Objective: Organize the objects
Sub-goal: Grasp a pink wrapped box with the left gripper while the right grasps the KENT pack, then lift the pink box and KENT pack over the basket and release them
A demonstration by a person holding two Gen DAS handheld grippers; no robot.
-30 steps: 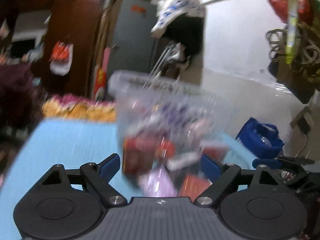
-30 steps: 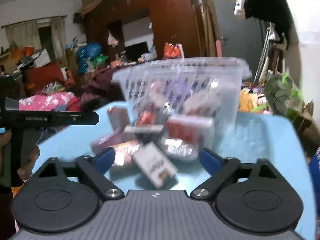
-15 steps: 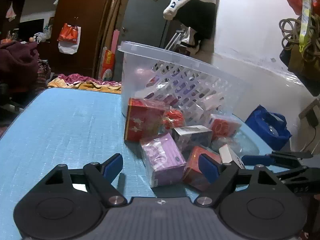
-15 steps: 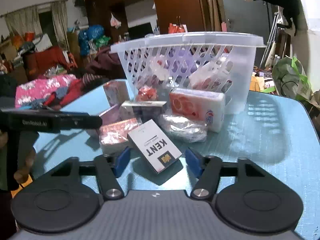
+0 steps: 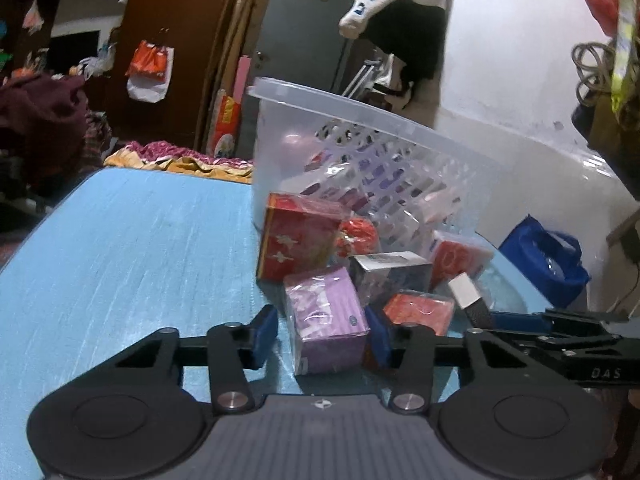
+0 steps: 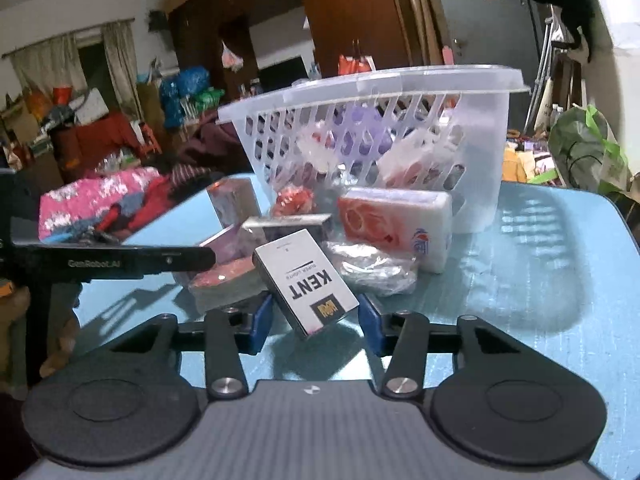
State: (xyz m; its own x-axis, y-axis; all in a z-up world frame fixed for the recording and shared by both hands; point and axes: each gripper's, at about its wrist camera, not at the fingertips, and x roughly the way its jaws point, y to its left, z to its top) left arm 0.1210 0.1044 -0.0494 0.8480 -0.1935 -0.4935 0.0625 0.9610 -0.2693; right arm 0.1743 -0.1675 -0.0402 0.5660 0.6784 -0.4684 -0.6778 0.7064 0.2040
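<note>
The left gripper [image 5: 322, 334] has just been closing its jaws on the purple box [image 5: 326, 326]; the right pad touches it, the left looks a hair off. The right gripper [image 6: 316, 320] has likewise narrowed its jaws around the KENT pack [image 6: 306, 282], close beside both edges, contact unclear. Both were wide a second ago, so two picks look underway. At twelve o'clock on the blue desk [image 5: 132, 240] stands the basket [image 6: 400, 120], other packets heaped before it.

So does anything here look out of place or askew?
Yes. The white KENT box sits tilted, propped on the red packet, and small boxes lie jumbled on the table outside the basket.
</note>
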